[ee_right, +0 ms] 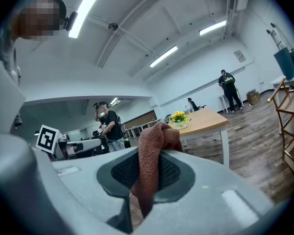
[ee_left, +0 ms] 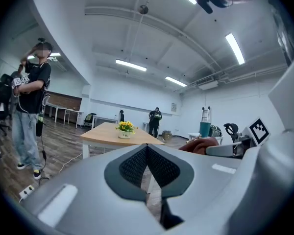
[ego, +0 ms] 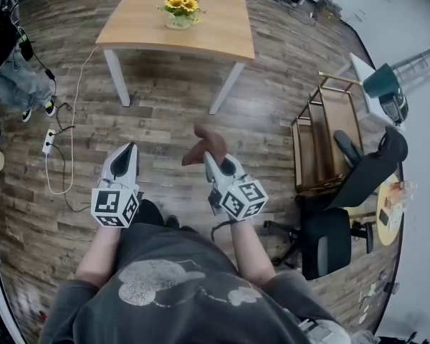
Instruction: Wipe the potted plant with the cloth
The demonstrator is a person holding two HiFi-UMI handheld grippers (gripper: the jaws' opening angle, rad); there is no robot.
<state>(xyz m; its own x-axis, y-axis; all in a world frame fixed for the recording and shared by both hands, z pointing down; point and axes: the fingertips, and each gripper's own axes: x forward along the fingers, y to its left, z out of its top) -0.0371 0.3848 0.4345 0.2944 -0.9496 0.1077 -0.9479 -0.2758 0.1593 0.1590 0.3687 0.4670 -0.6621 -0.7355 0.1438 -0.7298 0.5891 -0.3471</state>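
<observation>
- Pinching the cloth point(ee_right: 154, 146), the right gripper point(ego: 216, 165) has its jaws clamped on a brown fold that stands up above them.
- The left gripper point(ego: 124, 160) is pressed together on nothing.
- The plant point(ego: 180, 9) stands on the table point(ego: 222, 38), about midway across its width; the stems rise upright, so its long axis is vertical.
- Both grippers are well short of the table's near edge, aimed roughly level toward it.
- The plant lies ahead between the 2 grippers; the right, holding the cloth, looks slightly nearer.
</observation>
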